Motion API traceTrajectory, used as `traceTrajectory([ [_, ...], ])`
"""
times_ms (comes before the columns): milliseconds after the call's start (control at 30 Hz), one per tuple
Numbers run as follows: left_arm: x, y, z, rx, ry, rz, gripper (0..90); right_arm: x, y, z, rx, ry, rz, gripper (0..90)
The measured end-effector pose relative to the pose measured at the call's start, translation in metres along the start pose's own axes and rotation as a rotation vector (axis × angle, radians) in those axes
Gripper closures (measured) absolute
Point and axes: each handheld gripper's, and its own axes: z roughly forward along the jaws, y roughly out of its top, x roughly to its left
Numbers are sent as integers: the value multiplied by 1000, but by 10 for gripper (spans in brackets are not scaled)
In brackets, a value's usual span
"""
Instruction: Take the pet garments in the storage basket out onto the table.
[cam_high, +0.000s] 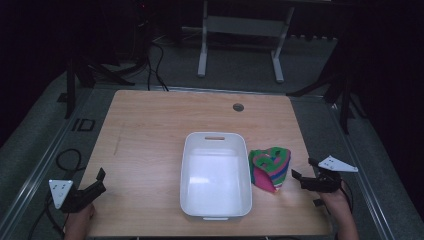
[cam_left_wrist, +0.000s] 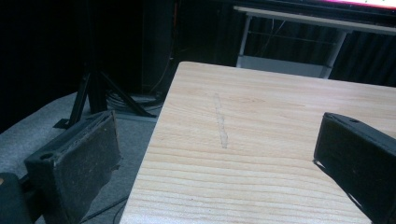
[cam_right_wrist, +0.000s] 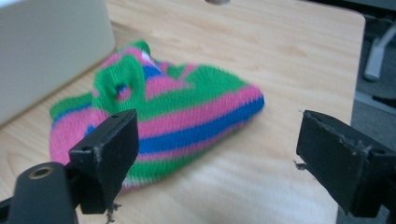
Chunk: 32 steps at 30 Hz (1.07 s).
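Striped knit hat (cam_high: 270, 168), green-pink-blue, lies crumpled just right of white bin (cam_high: 216, 210), touching its wall; hat's inner folds hard to read. Right gripper (cam_high: 303, 174) just right of hat, jaws spread wide, nothing between. Left gripper (cam_high: 99, 181) well left of bin, jaws spread, empty. Light wood table (cam_high: 150, 120); grommet hole (cam_high: 238, 107) beyond bin. Room beyond dark, stand legs (cam_high: 202, 60) faint.

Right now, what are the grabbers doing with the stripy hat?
Right gripper open, just short of the hat. Left gripper open, empty, at table corner. Hat beside white bin. Nothing in the way.
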Motion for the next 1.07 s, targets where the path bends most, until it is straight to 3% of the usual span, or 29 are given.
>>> traceTrajectory([
  [200,0,0,0,0,1,1,9,4,-22,-6,-25,-86,73,132],
  [333,0,0,0,0,1,1,9,10,-32,-10,-57,-179,108,132],
  [533,0,0,0,-1,2,2,9,14,-43,-19,-158,-316,201,133],
  [600,0,0,0,0,2,3,10,13,-46,-22,-186,-335,221,133],
  [767,0,0,0,1,2,4,9,10,-55,-23,-195,-359,261,136],
  [1067,-1,0,0,-2,1,5,9,11,-55,-22,-199,-362,244,138],
])
